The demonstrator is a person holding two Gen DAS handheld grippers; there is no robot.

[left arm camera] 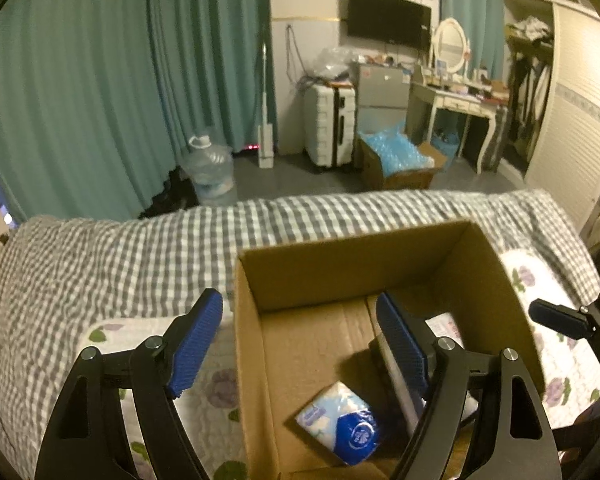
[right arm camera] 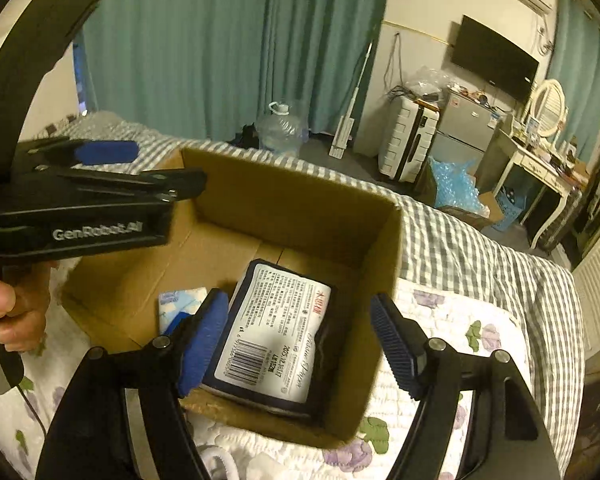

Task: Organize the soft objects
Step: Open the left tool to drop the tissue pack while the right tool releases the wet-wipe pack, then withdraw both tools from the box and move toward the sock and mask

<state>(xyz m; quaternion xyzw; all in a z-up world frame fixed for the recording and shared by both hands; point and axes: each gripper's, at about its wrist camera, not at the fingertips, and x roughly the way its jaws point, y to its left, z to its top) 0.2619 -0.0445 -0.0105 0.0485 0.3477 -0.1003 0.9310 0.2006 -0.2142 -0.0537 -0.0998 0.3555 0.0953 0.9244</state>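
Tongs both gape wide and empty over the cardboard box (right arm camera: 380, 280) on the bed (left arm camera: 100, 248), left gripper (left arm camera: 300, 344) above the tissue pack (left arm camera: 340, 424) at six o'clock, right gripper (right arm camera: 300, 340) straddling the dark packet (right arm camera: 276, 336).

You see a matt brown cardboard box (right arm camera: 260, 208) with a creased floor. Inside it, the dark tissue pack (right arm camera: 276, 340) wears glossy plastic film with a smooth white paper-like label; the small blue tissue packet (left arm camera: 340, 424) shines too. The checked sheet (left arm camera: 120, 252) is crinkled cloth, the floral quilt (right arm camera: 452, 320) stitched cotton-like fabric.
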